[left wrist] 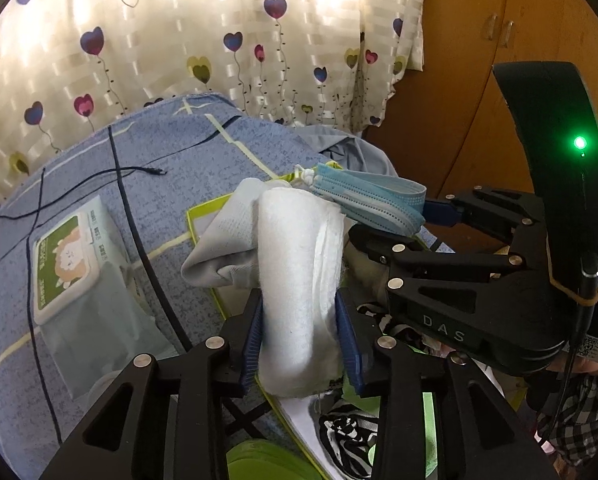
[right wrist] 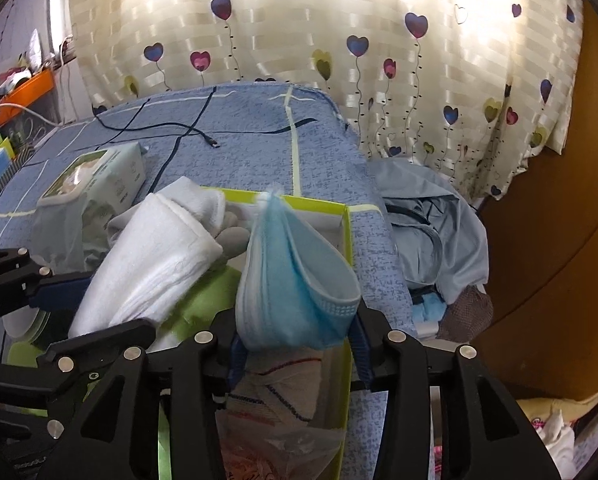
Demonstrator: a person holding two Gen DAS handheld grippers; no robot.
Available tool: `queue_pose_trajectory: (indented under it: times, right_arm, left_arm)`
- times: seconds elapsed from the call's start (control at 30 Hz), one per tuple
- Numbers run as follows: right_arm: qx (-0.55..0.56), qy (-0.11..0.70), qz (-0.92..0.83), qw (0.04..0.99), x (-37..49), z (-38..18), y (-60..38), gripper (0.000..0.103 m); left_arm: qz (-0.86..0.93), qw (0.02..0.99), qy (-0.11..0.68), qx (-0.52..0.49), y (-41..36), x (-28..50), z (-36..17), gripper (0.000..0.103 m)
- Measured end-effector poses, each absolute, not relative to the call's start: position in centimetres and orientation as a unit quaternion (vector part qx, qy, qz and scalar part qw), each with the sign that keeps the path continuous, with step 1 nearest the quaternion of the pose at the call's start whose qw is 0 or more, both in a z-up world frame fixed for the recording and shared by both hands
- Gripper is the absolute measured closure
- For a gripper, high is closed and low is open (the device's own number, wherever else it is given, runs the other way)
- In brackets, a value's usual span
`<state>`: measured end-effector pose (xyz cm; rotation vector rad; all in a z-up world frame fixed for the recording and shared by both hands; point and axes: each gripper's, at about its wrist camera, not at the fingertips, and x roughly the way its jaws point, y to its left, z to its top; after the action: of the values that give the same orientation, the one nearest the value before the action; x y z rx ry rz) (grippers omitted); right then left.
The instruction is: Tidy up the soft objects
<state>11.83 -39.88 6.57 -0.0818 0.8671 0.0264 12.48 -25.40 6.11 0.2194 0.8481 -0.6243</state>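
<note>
A rolled white towel (left wrist: 299, 280) stands between the blue pads of my left gripper (left wrist: 299, 320), which is shut on it. A grey cloth (left wrist: 219, 248) hangs against the roll's far end. My right gripper (right wrist: 297, 340) is shut on a folded blue face mask (right wrist: 295, 280), which touches both pads and sticks up from them. Both grippers hover over an open box with a yellow-green rim (right wrist: 319, 202) on the blue bed sheet. In the left wrist view the mask (left wrist: 371, 200) sits just right of the towel's top. Socks and striped cloth lie in the box.
A pack of wet wipes (left wrist: 71, 264) lies left of the box. A black cable (right wrist: 211, 140) crosses the sheet behind it. A grey-blue garment (right wrist: 427, 232) is heaped at the bed's right edge. A heart-print curtain hangs behind, and a wooden wardrobe (left wrist: 479, 60) stands to the right.
</note>
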Motion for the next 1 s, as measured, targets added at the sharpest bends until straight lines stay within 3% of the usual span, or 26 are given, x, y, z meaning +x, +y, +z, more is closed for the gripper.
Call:
queue_pose_trajectory:
  times: [0.2,0.3,0.83,0.93,1.0]
  right_arm:
    - [-0.034,0.420,0.015,0.907,11.6,6.5,-40.1,0.056]
    - [-0.035,0.419,0.010,0.907,11.4,6.6,-39.9,0.054]
    - [-0.016,0.397,-0.013,0.918,7.1,9.4,-39.9,0.054]
    - [-0.009,0.385,-0.019,0.923,5.7,10.2,-39.6,0.054]
    - [0.000,0.380,-0.019,0.925,4.6,10.6,-39.2,0.054]
  left_arm:
    - [-0.298,0.858,0.407,0.098,-25.2,12.5,6.2,0.067]
    - [-0.296,0.860,0.406,0.095,-25.0,12.4,6.4,0.056]
    - [-0.282,0.876,0.384,0.070,-21.9,9.1,9.1,0.052]
    - [-0.271,0.883,0.378,0.069,-21.0,8.1,9.5,0.042]
    - [-0.265,0.885,0.377,0.067,-20.4,7.3,9.6,0.042]
